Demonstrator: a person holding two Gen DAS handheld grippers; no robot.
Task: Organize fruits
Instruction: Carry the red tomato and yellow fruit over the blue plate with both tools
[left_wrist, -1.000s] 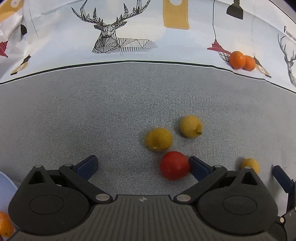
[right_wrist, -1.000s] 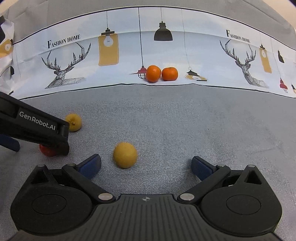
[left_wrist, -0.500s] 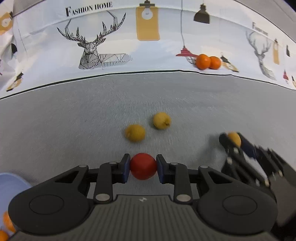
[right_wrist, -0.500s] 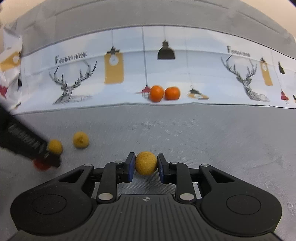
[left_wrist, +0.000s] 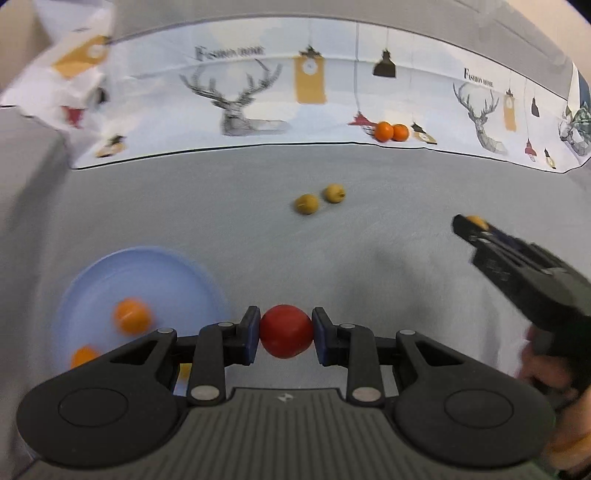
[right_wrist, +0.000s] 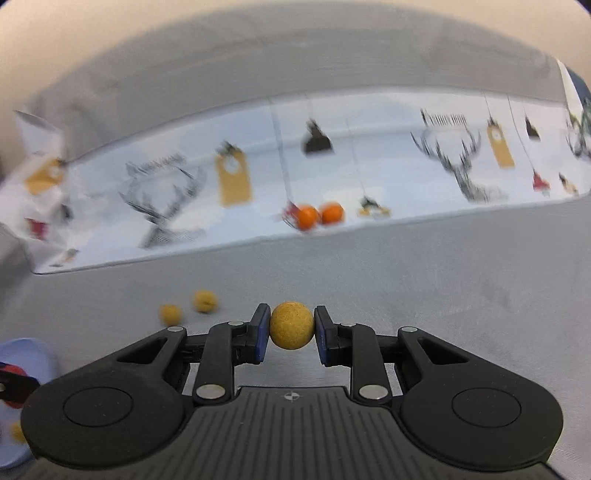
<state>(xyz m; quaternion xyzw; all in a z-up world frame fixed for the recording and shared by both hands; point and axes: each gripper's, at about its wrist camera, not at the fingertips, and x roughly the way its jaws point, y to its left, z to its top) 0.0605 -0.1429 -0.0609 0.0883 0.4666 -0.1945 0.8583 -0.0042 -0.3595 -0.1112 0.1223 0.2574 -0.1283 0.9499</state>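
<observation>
Change since 1 s ago: both grippers went from wide open to clamped on fruit and lifted; blue plate now ahead-left of left fingers.
Left gripper (left_wrist: 286, 336): fingers (left_wrist: 249, 336) closed on red fruit (left_wrist: 286, 336), pads touching both sides.
Right gripper (right_wrist: 291, 330): fingers (right_wrist: 260, 332) closed on yellow fruit (right_wrist: 291, 329), held above grey table (right_wrist: 443, 288).
Blue plate (left_wrist: 177, 269): below-left of left fingers, holds orange fruits (left_wrist: 132, 315), blurred.
Two yellow fruits (left_wrist: 306, 204): on table, well ahead of left fingers, just beside each other.
Two oranges (left_wrist: 391, 131): far ahead, on patterned cloth (left_wrist: 258, 92).
</observation>
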